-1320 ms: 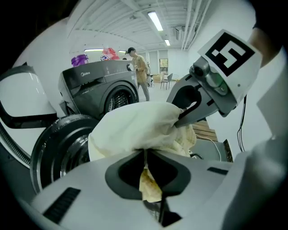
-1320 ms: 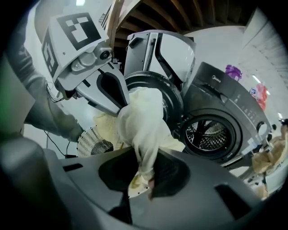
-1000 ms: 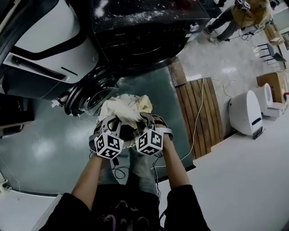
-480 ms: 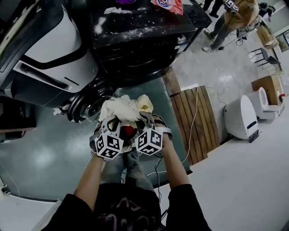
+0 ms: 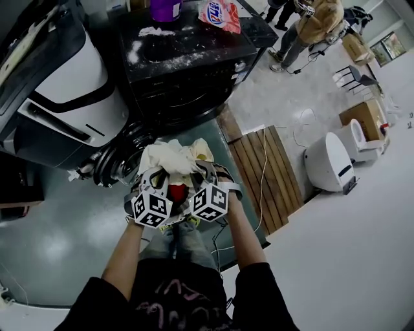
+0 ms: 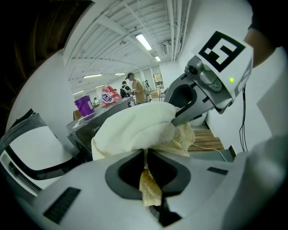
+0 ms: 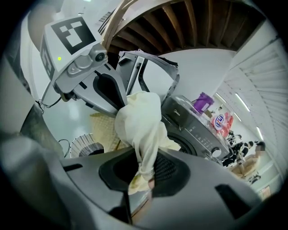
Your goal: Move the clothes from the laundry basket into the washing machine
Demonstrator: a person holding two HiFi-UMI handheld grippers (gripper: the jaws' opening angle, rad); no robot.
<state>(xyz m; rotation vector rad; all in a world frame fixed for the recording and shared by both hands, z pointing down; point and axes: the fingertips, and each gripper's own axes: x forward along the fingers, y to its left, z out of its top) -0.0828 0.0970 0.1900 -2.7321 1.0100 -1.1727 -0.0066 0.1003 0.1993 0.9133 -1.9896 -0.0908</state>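
A cream cloth bundle [image 5: 172, 158] hangs between both grippers, lifted in front of the dark washing machine [image 5: 187, 77]. My left gripper [image 5: 160, 176] is shut on its left part and my right gripper [image 5: 201, 173] on its right part. In the left gripper view, a fold of the cloth [image 6: 135, 128] is pinched in the left gripper [image 6: 146, 157]. The right gripper view shows the cloth [image 7: 139, 121] squeezed in the right gripper [image 7: 145, 167]. The machine's round door [image 5: 120, 157] stands open at the left. A white wire basket [image 7: 83, 146] sits on the floor below.
A purple jug [image 5: 165, 9] and a red detergent bag [image 5: 220, 14] stand on top of the machine. A white and black appliance [image 5: 61, 90] is at the left. A wooden pallet [image 5: 255, 174] and a cable lie at the right. People [image 5: 304, 29] stand farther back.
Both grippers have risen together with the cream cloth held between them. Something red now shows below, between the two marker cubes.
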